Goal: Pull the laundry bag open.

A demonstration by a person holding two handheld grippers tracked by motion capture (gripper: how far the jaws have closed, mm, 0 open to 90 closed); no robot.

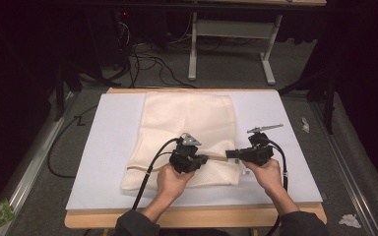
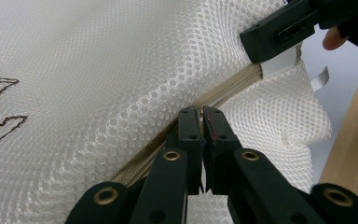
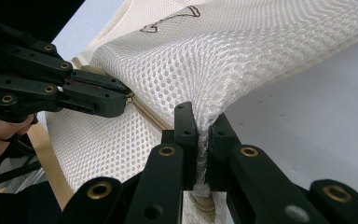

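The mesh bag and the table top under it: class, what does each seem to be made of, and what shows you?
The mesh bag: likely synthetic knit fabric, cream and matt; regular small holes show, and it drapes softly. Its zip band looks like woven beige tape. The table top: pale wood or wood-look board, judging by its edge; a smooth white sheet covers it, perhaps paper or plastic.

Lab or recording studio: black curtains (image 1: 10, 98), floor cables (image 1: 147, 61) (tangled), white-covered table (image 1: 103, 147)

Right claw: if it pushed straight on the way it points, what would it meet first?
Probably the left claw, which faces it along the zipper of the white mesh bag that both are shut on; depth is hard to judge.
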